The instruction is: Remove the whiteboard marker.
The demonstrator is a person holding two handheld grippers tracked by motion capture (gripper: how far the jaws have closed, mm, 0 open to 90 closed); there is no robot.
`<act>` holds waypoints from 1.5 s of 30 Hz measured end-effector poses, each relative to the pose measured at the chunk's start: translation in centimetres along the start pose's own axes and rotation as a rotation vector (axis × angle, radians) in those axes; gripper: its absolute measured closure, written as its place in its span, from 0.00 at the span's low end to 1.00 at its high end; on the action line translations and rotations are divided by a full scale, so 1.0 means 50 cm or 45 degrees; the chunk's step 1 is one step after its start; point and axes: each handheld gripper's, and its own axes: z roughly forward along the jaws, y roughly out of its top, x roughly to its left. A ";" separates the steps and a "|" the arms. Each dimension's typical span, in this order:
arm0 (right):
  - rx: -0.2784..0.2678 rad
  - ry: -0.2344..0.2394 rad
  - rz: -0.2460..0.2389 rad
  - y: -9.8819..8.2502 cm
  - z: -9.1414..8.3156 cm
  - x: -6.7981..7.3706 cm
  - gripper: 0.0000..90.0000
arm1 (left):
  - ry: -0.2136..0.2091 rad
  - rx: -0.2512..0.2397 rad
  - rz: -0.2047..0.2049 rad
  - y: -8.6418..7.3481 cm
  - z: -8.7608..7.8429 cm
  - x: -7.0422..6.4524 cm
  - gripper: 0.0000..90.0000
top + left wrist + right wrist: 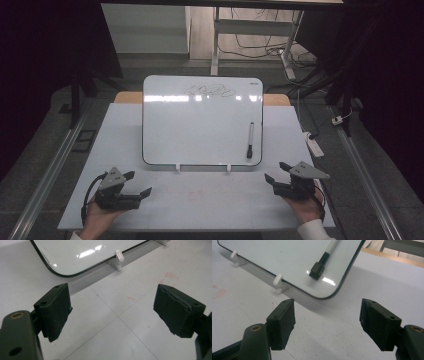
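While both grippers rest with jaws wide and hold nothing, the marker lies near the whiteboard's right edge. Next, the right gripper should reach forward for it; the left gripper waits by the table's near edge.

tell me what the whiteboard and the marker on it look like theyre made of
Whiteboard: glossy, probably coated steel or melamine, since lamp glare reflects off it; thin dark edge trim. Marker: likely smooth plastic, white barrel with a black cap end. It clings to the tilted board, perhaps by magnet.
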 end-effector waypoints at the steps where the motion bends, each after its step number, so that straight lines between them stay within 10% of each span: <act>1: 0.001 -0.006 0.001 0.005 0.000 0.002 0.33 | 0.000 0.002 0.001 -0.001 0.000 0.000 0.17; 30: 0.028 -0.139 0.075 0.179 0.091 0.010 0.44 | -0.015 0.037 0.021 -0.002 0.013 -0.001 0.17; 45: 0.133 -0.228 0.093 0.213 0.171 0.009 0.60 | -0.010 0.036 0.034 -0.002 0.015 0.003 0.17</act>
